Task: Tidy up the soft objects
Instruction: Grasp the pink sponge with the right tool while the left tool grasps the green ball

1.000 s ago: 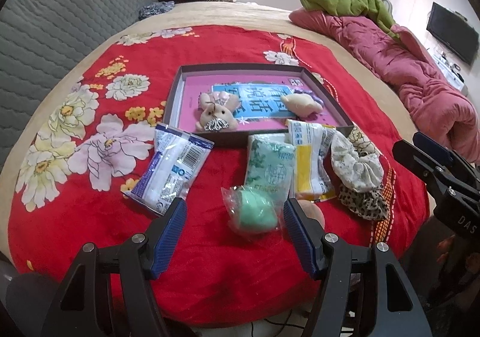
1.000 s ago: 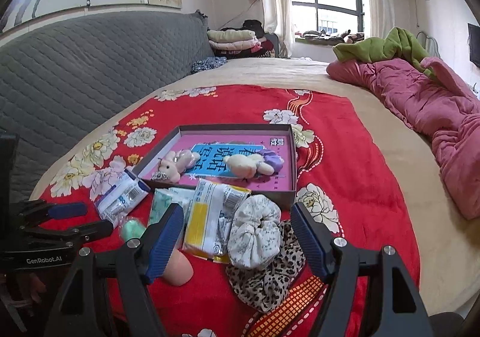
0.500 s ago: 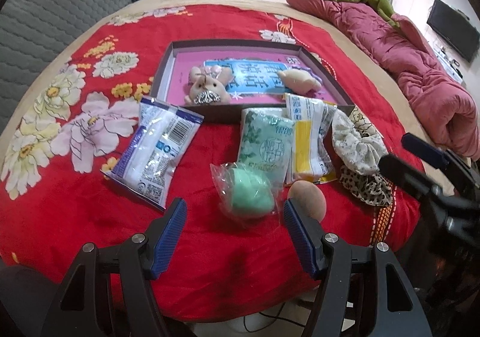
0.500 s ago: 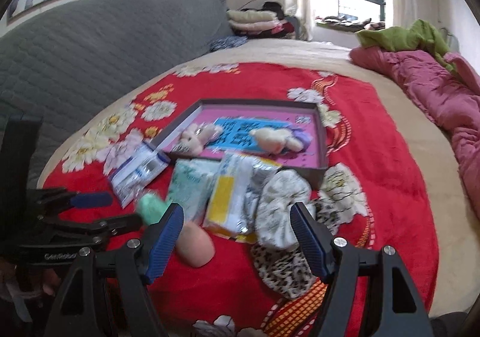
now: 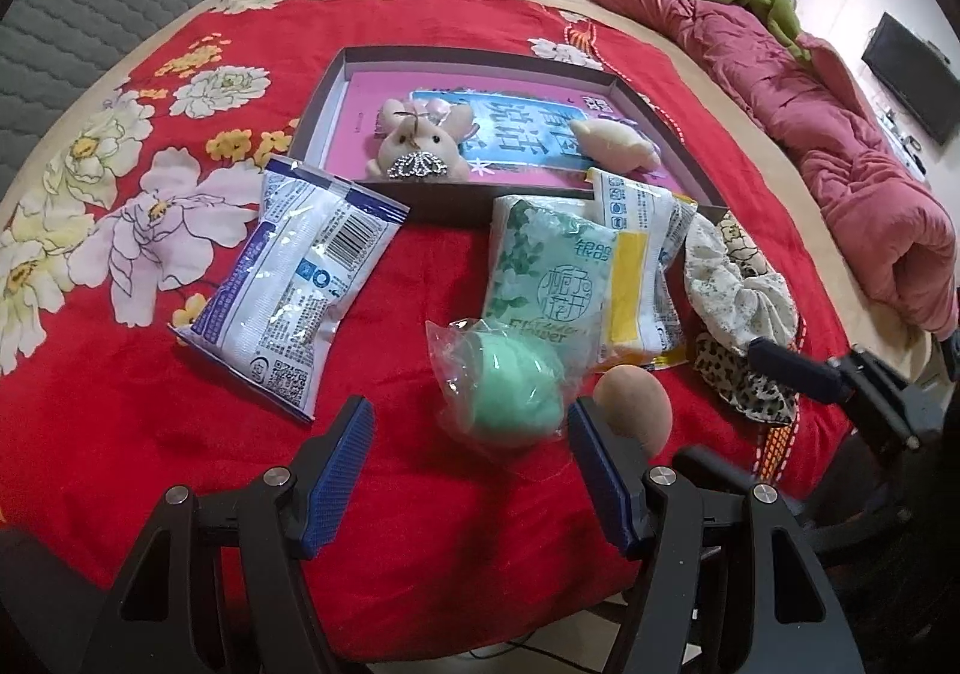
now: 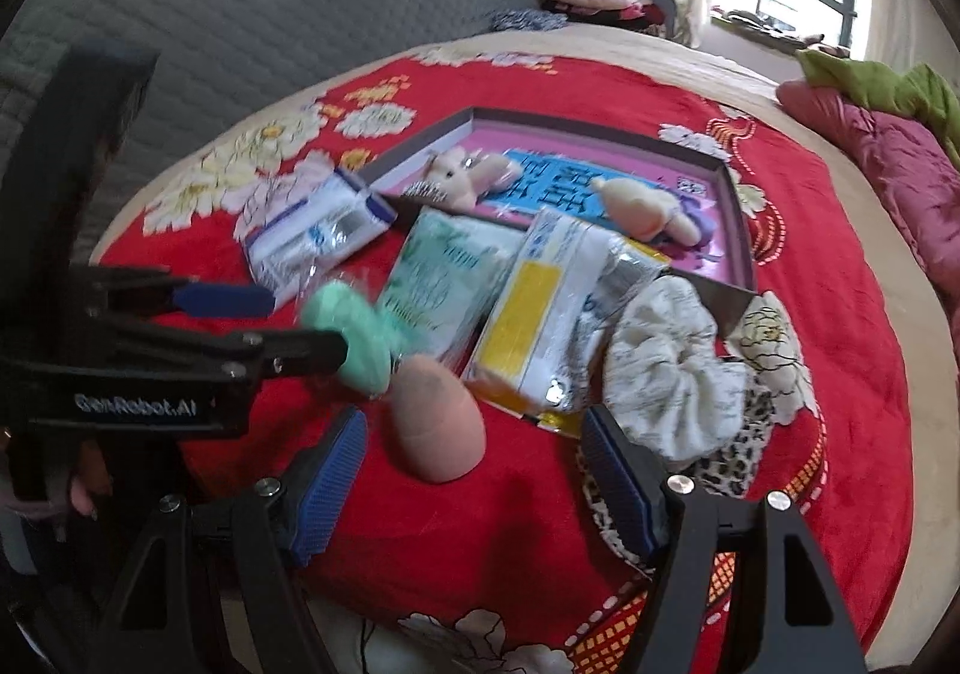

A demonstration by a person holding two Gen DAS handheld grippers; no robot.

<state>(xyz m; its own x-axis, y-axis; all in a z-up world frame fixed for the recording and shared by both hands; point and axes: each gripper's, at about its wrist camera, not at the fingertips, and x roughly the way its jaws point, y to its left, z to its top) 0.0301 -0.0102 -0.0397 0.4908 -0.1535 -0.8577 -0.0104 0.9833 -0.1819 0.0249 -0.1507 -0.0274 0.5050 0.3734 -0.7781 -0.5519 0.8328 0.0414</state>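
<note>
Red plush bedspread (image 5: pixel 420 494) with printed white flowers is filling my left wrist view. I am holding the left gripper (image 5: pixel 468 473) with its ribbed blue pads wide apart and empty, just short of a mint green ball (image 5: pixel 516 392) in crinkly clear wrap near the spread's front edge. A smooth, egg-shaped peach sponge (image 5: pixel 633 410) is sitting just beside the ball. Behind them a glossy white packet (image 5: pixel 294 278), a green tissue pack (image 5: pixel 546 278) and a yellow-striped packet (image 5: pixel 639 278) are lying flat, in front of a shallow dark tray (image 5: pixel 456 206) holding a fuzzy bunny (image 5: pixel 420 146).

On the right wrist view, I am keeping the right gripper (image 6: pixel 474 476) equally wide and empty, with the peach sponge (image 6: pixel 435 422) just ahead of its pads and a ruffled white scrunchie (image 6: pixel 666 368) nearby.
</note>
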